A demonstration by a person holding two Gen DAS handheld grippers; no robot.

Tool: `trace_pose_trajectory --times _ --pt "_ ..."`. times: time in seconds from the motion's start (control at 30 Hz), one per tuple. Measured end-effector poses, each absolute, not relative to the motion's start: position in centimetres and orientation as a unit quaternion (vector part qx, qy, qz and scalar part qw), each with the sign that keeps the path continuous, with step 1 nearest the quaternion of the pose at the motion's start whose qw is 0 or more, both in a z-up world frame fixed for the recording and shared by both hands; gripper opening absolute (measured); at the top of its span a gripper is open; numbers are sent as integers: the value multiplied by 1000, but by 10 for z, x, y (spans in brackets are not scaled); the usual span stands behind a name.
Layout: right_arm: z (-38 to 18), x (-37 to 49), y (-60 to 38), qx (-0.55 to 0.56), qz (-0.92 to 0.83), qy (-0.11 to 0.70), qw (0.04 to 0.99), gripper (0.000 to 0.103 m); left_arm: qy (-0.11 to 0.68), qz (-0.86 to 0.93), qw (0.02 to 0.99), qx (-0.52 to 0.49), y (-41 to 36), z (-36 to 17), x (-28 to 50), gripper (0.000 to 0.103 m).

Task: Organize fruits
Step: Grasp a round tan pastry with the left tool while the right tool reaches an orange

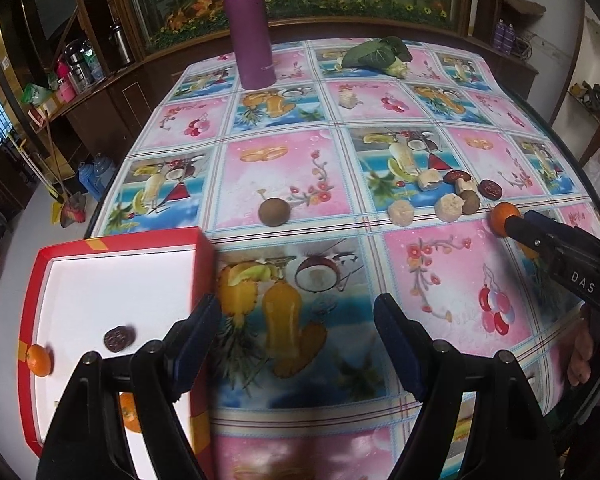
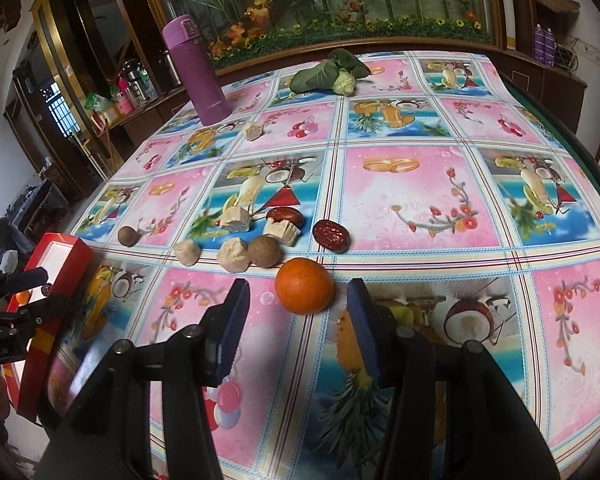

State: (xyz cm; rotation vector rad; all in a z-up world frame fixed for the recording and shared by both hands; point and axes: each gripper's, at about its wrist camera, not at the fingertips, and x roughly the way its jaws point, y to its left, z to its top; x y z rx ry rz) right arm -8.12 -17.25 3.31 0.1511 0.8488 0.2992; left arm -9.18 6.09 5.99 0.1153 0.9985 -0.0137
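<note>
Right tool (image 2: 296, 312) spread around orange (image 2: 304, 285) (not touching), left tool (image 1: 298, 344) spread and empty beside red box (image 1: 206, 264) at desk's (image 1: 420, 264) left edge.

Box orange (image 1: 129, 412) behind fingers (image 1: 156, 380)

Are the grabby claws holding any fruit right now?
No, nothing is held. The right gripper is open, with the orange on the table just ahead between its fingers, not squeezed. The left gripper is open and empty beside the red box.
</note>
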Motion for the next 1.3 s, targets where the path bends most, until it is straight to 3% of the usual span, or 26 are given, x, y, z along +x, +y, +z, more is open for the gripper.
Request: trace_pose_trajectory --times 0.9,1.07,1.3 --pt "18 -65 -170 77 147 426 889 52 495 -52 866 55 2 31 -22 78" --pt "18 -64 -170 83 148 427 888 43 497 -54 864 63 -5 24 -15 78" --pt "18 -64 -171 86 152 427 887 35 495 -72 864 58 -6 18 -13 51"
